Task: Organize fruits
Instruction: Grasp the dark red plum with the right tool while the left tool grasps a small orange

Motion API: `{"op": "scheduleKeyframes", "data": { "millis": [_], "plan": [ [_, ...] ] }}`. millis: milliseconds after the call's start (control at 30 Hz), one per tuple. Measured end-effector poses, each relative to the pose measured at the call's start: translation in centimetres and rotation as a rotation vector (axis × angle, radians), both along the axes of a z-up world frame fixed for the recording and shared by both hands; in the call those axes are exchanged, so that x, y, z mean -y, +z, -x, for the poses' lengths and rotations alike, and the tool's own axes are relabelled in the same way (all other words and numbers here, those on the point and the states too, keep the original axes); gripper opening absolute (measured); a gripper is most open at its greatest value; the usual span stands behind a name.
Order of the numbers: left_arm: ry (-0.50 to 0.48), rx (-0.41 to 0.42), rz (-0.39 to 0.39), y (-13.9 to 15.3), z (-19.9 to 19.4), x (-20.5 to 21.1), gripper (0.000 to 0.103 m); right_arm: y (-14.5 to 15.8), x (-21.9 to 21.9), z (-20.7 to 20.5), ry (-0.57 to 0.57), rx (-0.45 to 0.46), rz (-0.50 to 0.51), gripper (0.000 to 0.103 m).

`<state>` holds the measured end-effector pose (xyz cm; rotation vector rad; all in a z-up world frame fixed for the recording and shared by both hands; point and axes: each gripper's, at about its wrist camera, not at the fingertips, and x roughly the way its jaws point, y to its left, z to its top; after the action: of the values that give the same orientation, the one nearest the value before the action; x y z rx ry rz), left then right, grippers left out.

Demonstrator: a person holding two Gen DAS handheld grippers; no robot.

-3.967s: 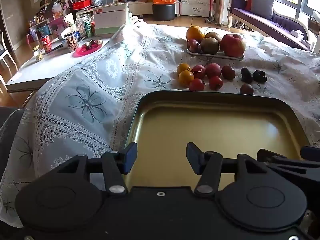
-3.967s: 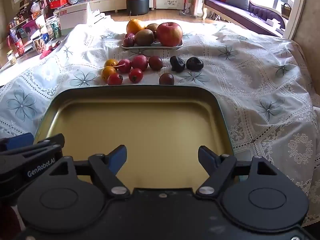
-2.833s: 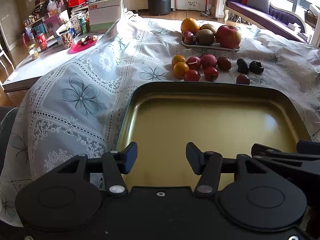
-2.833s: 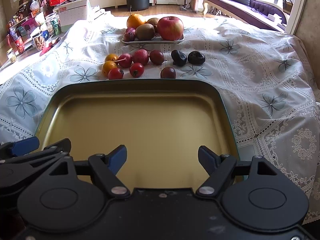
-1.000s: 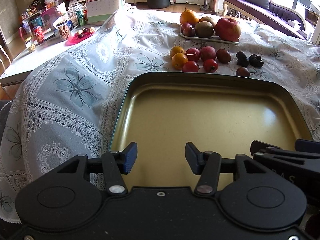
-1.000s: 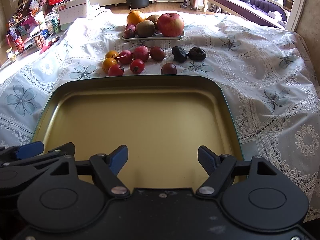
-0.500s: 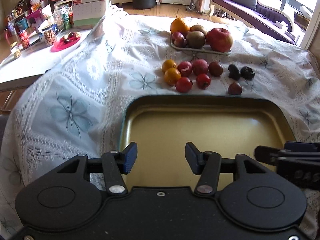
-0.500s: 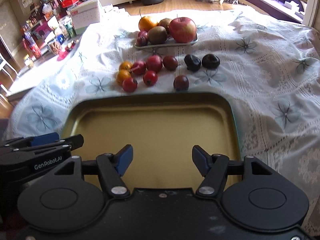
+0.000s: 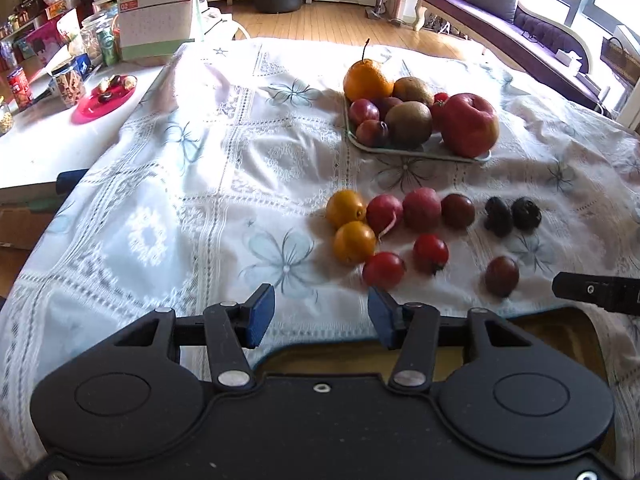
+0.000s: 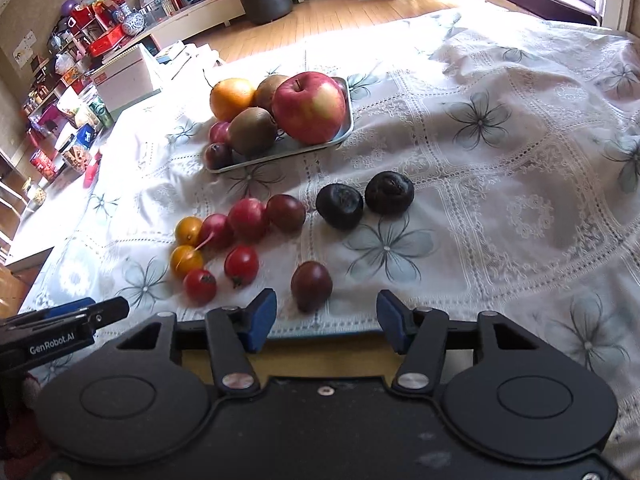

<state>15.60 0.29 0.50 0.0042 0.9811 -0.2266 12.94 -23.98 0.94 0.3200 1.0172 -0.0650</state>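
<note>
A: Fruits (image 10: 256,236) lie in two groups on the white lace cloth (image 10: 500,168). How many sit loose?

B: Ten. Two orange ones (image 9: 348,226), two red cherry tomatoes (image 9: 404,260), two pinkish-red round ones (image 9: 402,210), two dark reddish-brown ones, the far one (image 10: 286,213) beside the pinkish pair and the near one (image 10: 311,281) alone, and two black wrinkled ones (image 10: 362,199) to the right.

A: And on the small tray (image 10: 280,152)?

B: One large red apple (image 10: 310,107), one orange with a stem (image 10: 233,98), two brown kiwis (image 9: 410,114), and at least three small plums; one small red fruit peeks out behind the apple in the left wrist view.

A: Where does the right gripper (image 10: 326,316) stand?

B: Its blue-padded fingers (image 10: 262,314) are spread wide with nothing between them. The near dark reddish-brown fruit lies just ahead of the gap, closer to the left finger, not touching.

A: The left gripper (image 9: 320,316)?

B: Also spread wide and empty, fingers (image 9: 260,316) parted. The nearest red cherry tomato (image 9: 383,270) lies just beyond its right finger. The gold tray (image 9: 560,332) shows only as an edge under both grippers, nothing visible in it.
</note>
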Motion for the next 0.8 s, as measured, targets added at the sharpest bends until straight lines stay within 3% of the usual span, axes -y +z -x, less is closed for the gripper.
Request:
{"op": "scheduleKeyframes", "data": {
  "millis": [433, 700, 800],
  "plan": [
    [-0.023, -0.057, -0.001, -1.7, -4.7, 2.3, 0.057, -3.9, -2.2, -3.6, 0.032, -0.071, 0.053, 0.046],
    [-0.029, -0.071, -0.044, -3.1, -6.1, 3.7, 0.057, -5.0, -2.7, -3.7, 0.047, -0.069, 0.07, 0.033],
    [-0.013, -0.098, -0.04, -3.9, -6.6, 3.7, 0.057, -5.0, -3.0, -3.5, 0.059, -0.054, 0.096, 0.033]
  ]
}}
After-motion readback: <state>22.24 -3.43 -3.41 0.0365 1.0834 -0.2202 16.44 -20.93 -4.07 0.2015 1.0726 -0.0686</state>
